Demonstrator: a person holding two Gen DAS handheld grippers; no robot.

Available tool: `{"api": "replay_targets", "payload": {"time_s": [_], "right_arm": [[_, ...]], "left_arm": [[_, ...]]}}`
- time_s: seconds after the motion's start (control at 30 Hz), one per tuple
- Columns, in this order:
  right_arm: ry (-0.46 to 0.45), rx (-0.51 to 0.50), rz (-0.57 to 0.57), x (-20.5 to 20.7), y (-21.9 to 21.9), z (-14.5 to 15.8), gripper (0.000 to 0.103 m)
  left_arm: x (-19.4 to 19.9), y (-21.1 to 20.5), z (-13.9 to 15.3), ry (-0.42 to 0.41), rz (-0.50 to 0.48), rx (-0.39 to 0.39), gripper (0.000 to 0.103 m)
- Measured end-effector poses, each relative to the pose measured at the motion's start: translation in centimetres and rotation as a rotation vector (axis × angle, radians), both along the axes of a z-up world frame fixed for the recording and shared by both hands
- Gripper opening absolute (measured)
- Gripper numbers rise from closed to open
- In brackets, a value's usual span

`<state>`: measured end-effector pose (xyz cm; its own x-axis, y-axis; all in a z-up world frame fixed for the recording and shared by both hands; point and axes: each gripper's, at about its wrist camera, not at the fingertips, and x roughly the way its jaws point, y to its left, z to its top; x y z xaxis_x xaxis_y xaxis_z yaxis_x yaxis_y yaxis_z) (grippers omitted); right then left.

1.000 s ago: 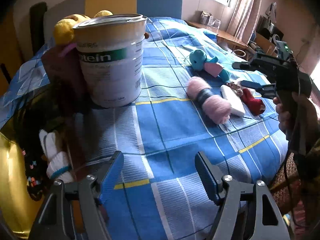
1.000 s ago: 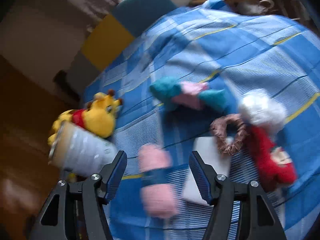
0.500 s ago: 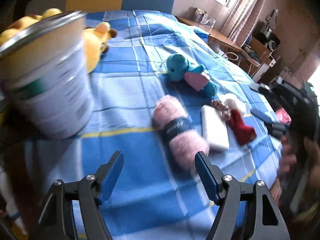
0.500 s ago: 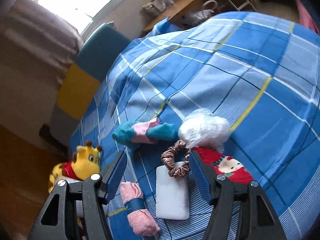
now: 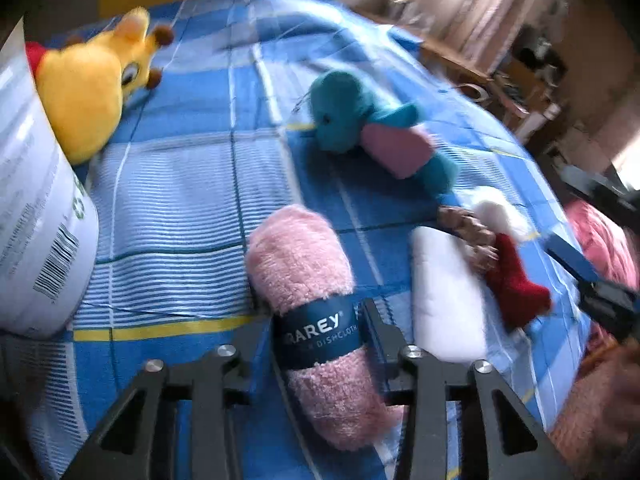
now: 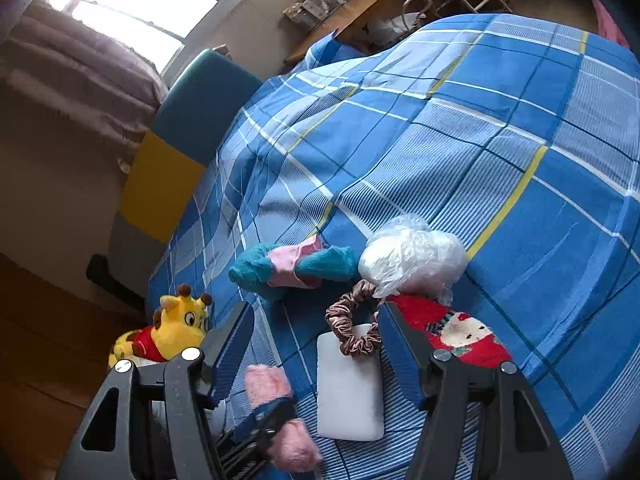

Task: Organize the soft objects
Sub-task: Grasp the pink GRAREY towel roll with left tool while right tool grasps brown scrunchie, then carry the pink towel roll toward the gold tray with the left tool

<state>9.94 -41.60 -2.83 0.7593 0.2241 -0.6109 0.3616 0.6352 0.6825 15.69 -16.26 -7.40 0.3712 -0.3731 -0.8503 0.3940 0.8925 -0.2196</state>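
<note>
A pink dishcloth roll (image 5: 304, 264) with a dark blue band lies on the blue plaid bedsheet (image 5: 180, 200). My left gripper (image 5: 316, 320) is closing, its pads pressing on the band from both sides; the right wrist view shows the same roll (image 6: 268, 384) pinched. My right gripper (image 6: 316, 344) stands open above a white pad (image 6: 348, 392) and a brown scrunchie (image 6: 348, 328), holding nothing. Nearby lie a teal and pink plush (image 5: 344, 116), a red sock (image 6: 452, 328), a white bagged bundle (image 6: 412, 256) and a yellow giraffe plush (image 5: 84, 92).
A large white tin (image 5: 32, 220) stands at the left, right in front of the giraffe. The yellow and teal headboard (image 6: 172, 184) closes off the far end of the bed. A cluttered wooden desk (image 6: 360, 4) stands beyond the bed.
My left gripper swung right from the tin, came down over the pink roll and closed on its band. The right gripper rolled and settled over the pad and scrunchie, still open.
</note>
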Motion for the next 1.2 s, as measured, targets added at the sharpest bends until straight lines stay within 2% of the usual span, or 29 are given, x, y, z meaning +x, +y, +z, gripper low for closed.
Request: {"api": "replay_targets", "payload": {"time_s": [0.17, 0.27, 0.33, 0.37, 0.43, 0.5, 0.53, 0.63, 0.67, 0.7, 0.8, 0.87, 0.9, 0.97, 1.03, 1.13, 1.2], "right_arm": [[0.022, -0.066, 0.061, 0.8, 1.5, 0.1, 0.064], [0.048, -0.121, 0.082, 1.2, 2.2, 0.0, 0.063], [0.069, -0.17, 0.108, 1.8, 3.1, -0.1, 0.063], [0.076, -0.198, 0.119, 2.0, 3.6, 0.0, 0.062], [0.102, -0.308, 0.143, 2.9, 4.9, 0.1, 0.056], [0.129, -0.409, 0.164, 4.2, 6.0, -0.1, 0.054], [0.146, -0.446, 0.175, 4.7, 6.3, -0.5, 0.051], [0.246, -0.514, 0.226, 6.6, 7.2, -2.5, 0.029], [0.276, -0.53, 0.237, 6.8, 7.3, -3.0, 0.01], [0.291, -0.552, 0.228, 6.8, 7.2, -3.1, 0.009], [0.202, -0.554, 0.184, 5.8, 6.5, -1.4, 0.008], [0.117, -0.524, 0.159, 5.0, 5.9, 0.0, 0.008], [0.085, -0.498, 0.17, 4.8, 5.8, 0.3, 0.008], [0.004, -0.432, 0.246, 4.4, 6.5, 1.0, 0.008], [-0.053, -0.365, 0.404, 4.6, 8.6, 1.1, 0.008], [-0.062, -0.396, 0.637, 4.6, 13.2, 0.6, 0.008], [-0.019, -0.442, 0.764, 4.4, 16.0, -0.6, 0.008]], "left_arm": [[-3.4, 2.6, 1.4, -0.061, -0.071, -0.022, 0.037], [-5.2, 4.8, 0.7, -0.038, -0.101, -0.039, 0.04], [-6.0, 6.1, -0.3, -0.05, -0.08, -0.033, 0.043], [-6.1, 7.0, -0.8, -0.049, -0.055, -0.061, 0.047], [-6.0, 7.9, -1.4, -0.028, -0.028, -0.116, 0.049], [-6.1, 8.0, -1.6, -0.041, -0.028, -0.125, 0.049], [-6.1, 7.8, -1.5, -0.047, -0.029, -0.115, 0.05], [-6.4, 7.1, -1.5, -0.074, -0.034, -0.082, 0.052], [-6.4, 7.1, -1.5, -0.079, -0.032, -0.081, 0.052], [-6.6, 7.0, -1.5, -0.09, -0.031, -0.079, 0.052], [-6.9, 6.9, -1.5, -0.118, -0.032, -0.072, 0.05], [-7.1, 6.9, -1.4, -0.123, -0.035, -0.083, 0.04], [-7.3, 7.1, -1.3, -0.117, -0.026, -0.091, 0.039], [-7.4, 7.5, -0.9, -0.099, -0.011, -0.097, 0.036], [-7.9, 8.0, -0.6, -0.104, -0.014, -0.09, 0.036], [-8.7, 9.0, -0.4, -0.104, -0.008, -0.077, 0.036], [-9.6, 10.3, -0.2, -0.099, 0.011, -0.072, 0.036]]}}
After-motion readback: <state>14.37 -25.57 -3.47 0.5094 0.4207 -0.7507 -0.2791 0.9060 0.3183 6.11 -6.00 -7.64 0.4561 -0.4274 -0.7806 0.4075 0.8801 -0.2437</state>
